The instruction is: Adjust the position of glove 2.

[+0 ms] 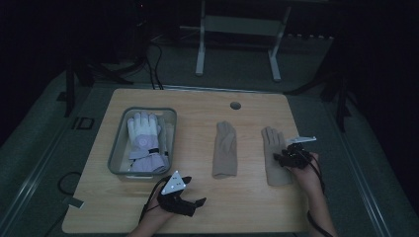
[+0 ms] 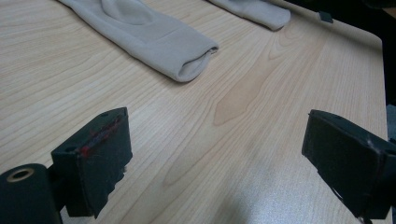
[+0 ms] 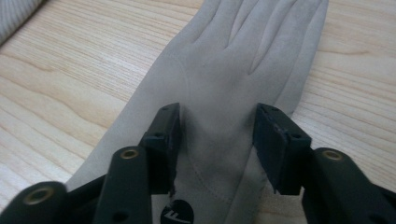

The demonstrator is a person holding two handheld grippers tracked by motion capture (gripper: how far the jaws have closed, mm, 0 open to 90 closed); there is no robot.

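Two beige gloves lie flat on the wooden table [image 1: 197,113], fingers pointing away from me: one in the middle [image 1: 225,148], one to the right [image 1: 273,165]. My right gripper [image 1: 282,157] hovers over the right glove [image 3: 243,51] near its cuff. Its jaws stand apart on either side of the palm without pinching the fabric [image 3: 218,123]. My left gripper [image 1: 196,206] rests near the front edge, wide open over bare wood [image 2: 217,140]. In the left gripper view, the cuff of the middle glove [image 2: 154,42] lies ahead of it, with the right glove [image 2: 257,9] beyond.
A grey tray [image 1: 117,143] at the left of the table holds a white and lavender pair of gloves [image 1: 144,140]. A round cable hole [image 1: 235,105] sits near the far edge. A metal stand [image 1: 237,29] is on the floor beyond the table.
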